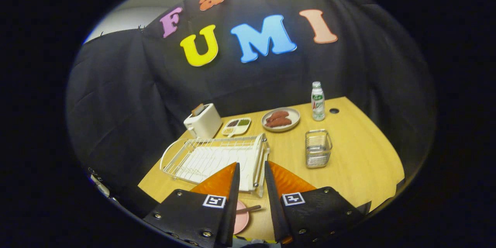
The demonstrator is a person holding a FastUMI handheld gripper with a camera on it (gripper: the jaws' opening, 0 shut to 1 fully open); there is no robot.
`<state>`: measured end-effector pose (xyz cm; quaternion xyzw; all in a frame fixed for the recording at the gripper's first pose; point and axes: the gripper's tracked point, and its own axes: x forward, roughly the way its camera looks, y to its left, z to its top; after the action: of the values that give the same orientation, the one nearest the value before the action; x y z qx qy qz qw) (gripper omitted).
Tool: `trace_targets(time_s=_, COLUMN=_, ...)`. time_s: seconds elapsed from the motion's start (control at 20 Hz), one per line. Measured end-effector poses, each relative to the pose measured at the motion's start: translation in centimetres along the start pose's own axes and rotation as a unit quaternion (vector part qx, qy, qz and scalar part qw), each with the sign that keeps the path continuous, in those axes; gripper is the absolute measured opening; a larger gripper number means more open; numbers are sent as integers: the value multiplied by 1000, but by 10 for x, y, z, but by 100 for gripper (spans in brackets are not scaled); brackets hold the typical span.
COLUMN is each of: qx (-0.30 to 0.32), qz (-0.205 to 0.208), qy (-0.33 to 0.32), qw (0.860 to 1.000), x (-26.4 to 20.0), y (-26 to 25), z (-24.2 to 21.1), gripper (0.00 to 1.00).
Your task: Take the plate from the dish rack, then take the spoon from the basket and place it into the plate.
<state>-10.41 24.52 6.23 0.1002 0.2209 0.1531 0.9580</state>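
I have the tongs (252, 170) raised above the tabletop (360, 159), their fingers parted with a narrow gap and nothing held between them. Down in that gap, low and close to me, I see the pink plate (241, 220) lying flat on the wood, and the spoon (250, 209) resting across its rim with the handle reaching toward the right finger. Much of the plate is hidden behind the left finger.

Just ahead of the fingertips sits the white wire dish rack (211, 157); its near right corner post lies right between the tips. Off to the right of the tongs, standing apart from the rack, is the small wire basket (317, 148), with bare wood all around it.

Beyond the rack I see a white toaster (202, 121), a small divided tray (236, 126), and a plate of sausages (280, 119), then a bottle (318, 101) near the far edge. The tabletop's right side is broad and open, curving away to its edge; on the left, the rack nearly reaches the edge.
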Motion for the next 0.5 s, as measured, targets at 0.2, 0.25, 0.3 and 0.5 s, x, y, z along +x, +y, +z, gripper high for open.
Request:
trace_targets(time_s=0.2, qx=-40, qz=-39, qy=-98, qw=994, x=-17, y=-29, z=82, gripper=38)
trace_targets(time_s=0.25, qx=-50, qz=-44, qy=-120, qw=991, x=-21, y=-33, z=102, gripper=38)
trace_targets(time_s=0.3, qx=-62, qz=-49, qy=-139, qw=987, x=-25, y=-37, z=117, gripper=38)
trace_targets(time_s=0.5, qx=-87, qz=-58, qy=-184, qw=977, x=-35, y=-49, z=162, gripper=38)
